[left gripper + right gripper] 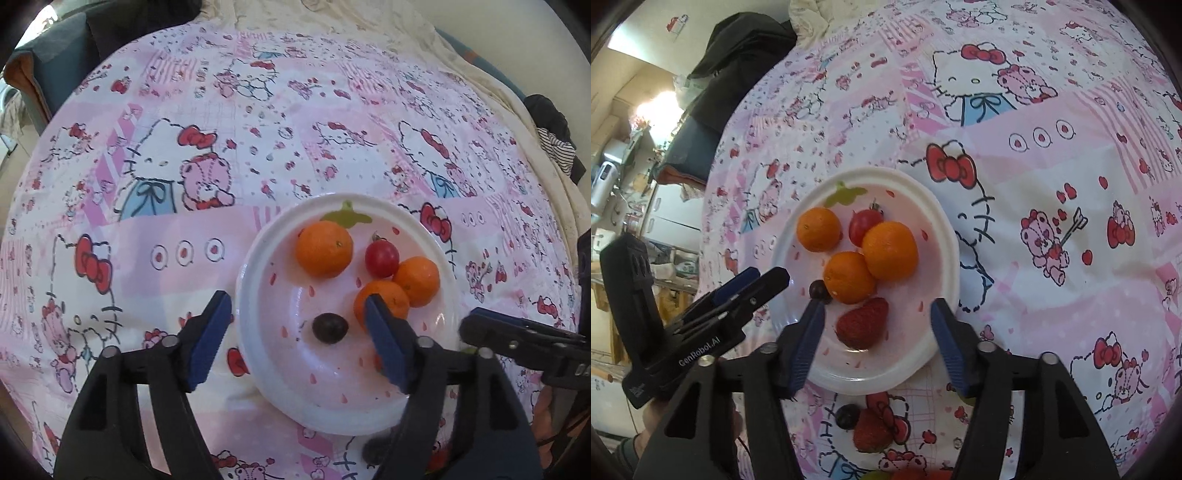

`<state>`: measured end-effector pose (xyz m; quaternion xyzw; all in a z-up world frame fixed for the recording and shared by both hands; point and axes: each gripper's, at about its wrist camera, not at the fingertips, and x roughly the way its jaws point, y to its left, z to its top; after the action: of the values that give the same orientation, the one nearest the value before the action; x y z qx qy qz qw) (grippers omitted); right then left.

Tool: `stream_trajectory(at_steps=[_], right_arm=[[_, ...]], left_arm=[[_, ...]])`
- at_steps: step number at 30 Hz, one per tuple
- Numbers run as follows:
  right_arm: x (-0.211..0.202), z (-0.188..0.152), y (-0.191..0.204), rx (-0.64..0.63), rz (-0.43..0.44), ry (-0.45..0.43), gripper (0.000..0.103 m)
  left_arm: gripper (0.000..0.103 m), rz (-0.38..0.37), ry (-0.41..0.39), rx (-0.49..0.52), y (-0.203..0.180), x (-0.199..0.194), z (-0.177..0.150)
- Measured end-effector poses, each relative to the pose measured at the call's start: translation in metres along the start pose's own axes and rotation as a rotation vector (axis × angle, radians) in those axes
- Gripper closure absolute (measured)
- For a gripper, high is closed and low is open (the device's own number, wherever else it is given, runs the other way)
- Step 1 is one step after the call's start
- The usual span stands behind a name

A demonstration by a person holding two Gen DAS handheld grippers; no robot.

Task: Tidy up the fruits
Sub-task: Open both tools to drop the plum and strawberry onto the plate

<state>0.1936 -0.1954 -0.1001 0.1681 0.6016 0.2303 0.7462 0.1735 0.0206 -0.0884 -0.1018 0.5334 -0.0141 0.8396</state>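
Hovering tools (877, 314), strawberry (862, 323) between.

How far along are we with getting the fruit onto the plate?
Mostly done: the plate holds three oranges, a cherry tomato, a dark grape and a strawberry. Nothing is in hand: the right gripper is open above that strawberry, the left gripper open over the plate. Left: another strawberry and dark berry on the cloth.
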Motion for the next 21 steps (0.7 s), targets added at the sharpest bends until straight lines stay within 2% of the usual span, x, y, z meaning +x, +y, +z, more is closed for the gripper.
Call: stream_trajectory(at_steps=[6, 15, 21], right_arm=[[-0.01, 0.003, -0.002, 0.022, 0.017, -0.034, 0.026], [-0.036, -0.001, 0.007, 0.027, 0.032, -0.114, 0.024], [-0.056, -0.014, 0.01, 0.034, 0.034, -0.157, 0.017]], left_arm=[[0.031, -0.001, -0.009, -0.022, 0.005, -0.006, 0.0], [0.031, 0.013, -0.082, -0.06, 0.014, -0.039, -0.013], [0.031, 0.035, -0.133, -0.066, 0.015, -0.07, -0.021]])
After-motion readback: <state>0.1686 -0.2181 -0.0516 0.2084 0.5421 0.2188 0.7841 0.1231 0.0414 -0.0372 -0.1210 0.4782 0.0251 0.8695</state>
